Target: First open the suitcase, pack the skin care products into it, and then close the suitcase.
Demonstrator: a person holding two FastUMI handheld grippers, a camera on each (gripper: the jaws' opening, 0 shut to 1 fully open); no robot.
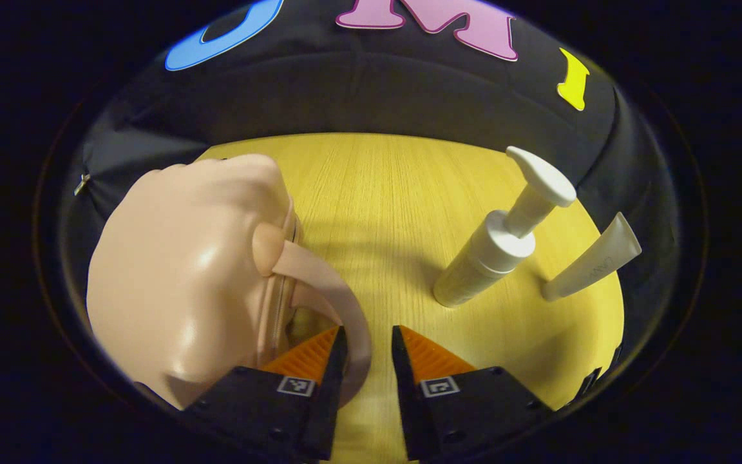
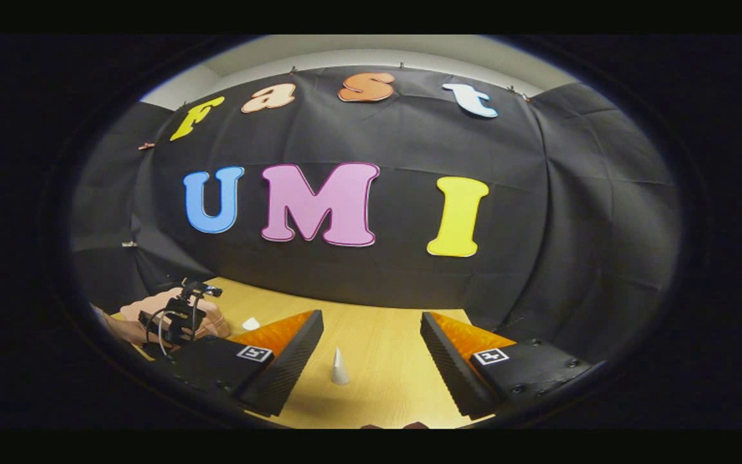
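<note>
Left gripper view. Left gripper [image 1: 368,361] low over the tabletop [image 1: 371,193], fingers parted by a narrow gap. The pink suitcase [image 1: 178,277] stands closed at the tabletop's left side, just left of the fingers. Its looped handle [image 1: 339,290] curves down across the tip of the left finger and into the gap; it lies between the fingers, but I cannot tell whether either one touches it. Nothing is pinched. The zip seam runs beside the handle, facing the gripper. The white pump bottle [image 1: 500,241] stands toward the right edge, and a pale tube [image 1: 593,261] stands just beyond it, nearer that edge; both are well apart from the suitcase and unpacked.

Right gripper view. Right gripper [image 2: 371,348] held higher, aimed at the back wall, fingers spread wide with nothing between them. The tube [image 2: 340,367] stands on the tabletop ahead of the gap. Far left, near the left edge, the suitcase [image 2: 152,316] shows partly behind the other handheld gripper [image 2: 181,316].

Judgement: opening step not yet done. The deciding relation is handle-in-gap at the left gripper, so closing there would take the handle; the left gripper is by far the nearer to the suitcase, while the right is nearer the products.
</note>
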